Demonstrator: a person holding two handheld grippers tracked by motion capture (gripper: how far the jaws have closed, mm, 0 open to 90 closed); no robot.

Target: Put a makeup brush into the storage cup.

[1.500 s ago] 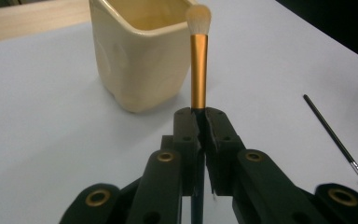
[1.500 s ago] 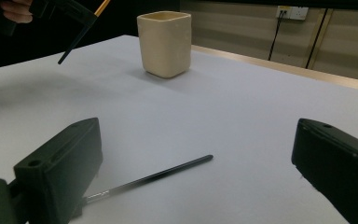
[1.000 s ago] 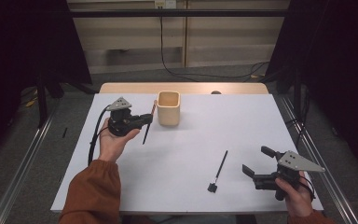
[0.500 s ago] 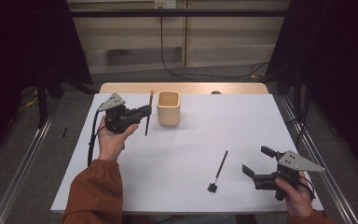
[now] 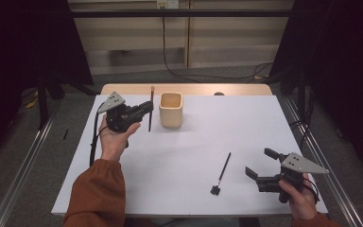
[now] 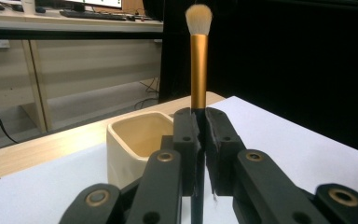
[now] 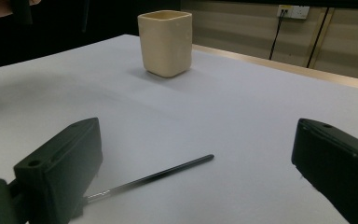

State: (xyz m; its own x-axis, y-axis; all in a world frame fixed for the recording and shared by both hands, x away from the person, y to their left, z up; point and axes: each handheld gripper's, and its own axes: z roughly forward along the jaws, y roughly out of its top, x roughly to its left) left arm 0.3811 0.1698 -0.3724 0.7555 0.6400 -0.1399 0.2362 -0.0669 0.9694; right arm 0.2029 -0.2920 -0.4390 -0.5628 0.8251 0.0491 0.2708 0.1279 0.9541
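Black jaws of my left gripper point(image 5: 144, 108) are clamping a gold-ferruled makeup brush point(image 6: 198, 56) upright, bristles up, just beside the cream cup point(image 5: 171, 109). My right gripper point(image 5: 261, 166) is resting open near the desk's point(image 5: 194, 156) front edge, a second brush point(image 5: 221, 172) lying flat beside it. Risk, as I'm judging it: lowering off-centre could catch the handle on the rim and tip the cup.

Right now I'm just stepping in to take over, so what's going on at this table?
A person works with two hand-held grippers. The left gripper is shut on a makeup brush, held upright with its bristles up, just beside the beige cup. The right gripper is open, low over the white table, near a second, black brush lying flat.
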